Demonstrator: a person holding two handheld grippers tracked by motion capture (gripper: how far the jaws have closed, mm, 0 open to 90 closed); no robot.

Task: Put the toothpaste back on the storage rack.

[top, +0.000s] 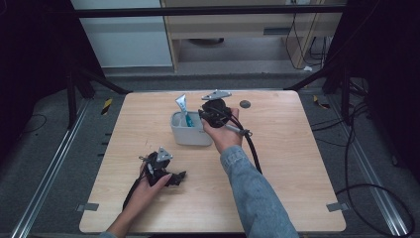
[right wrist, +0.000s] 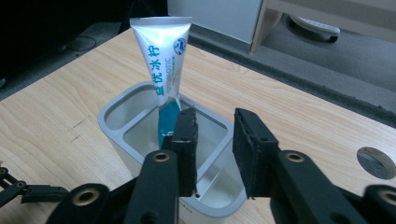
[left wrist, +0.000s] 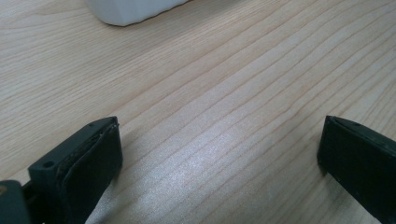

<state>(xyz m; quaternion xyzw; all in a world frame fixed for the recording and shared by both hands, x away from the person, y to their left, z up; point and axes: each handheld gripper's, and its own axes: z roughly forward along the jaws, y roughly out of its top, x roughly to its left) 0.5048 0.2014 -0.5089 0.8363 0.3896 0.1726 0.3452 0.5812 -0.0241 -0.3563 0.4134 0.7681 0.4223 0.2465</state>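
- Your right gripper (right wrist: 215, 140) hovers over the white holder (right wrist: 116, 135), jaws slightly parted, gripping nothing.
- The toothpaste tube (right wrist: 163, 60) stands tilted in the holder just ahead-left, long axis near upright.
- Your left gripper (top: 166, 174) rests wide open and empty on the bench (top: 287, 163), farther off.

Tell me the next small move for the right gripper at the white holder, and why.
Probably lift the right gripper straight up and away from the holder. Its fingers are parted with nothing between them, just in front of the toothpaste tube, which stands tilted in the holder, so the tube looks placed. The left gripper rests open near the table.
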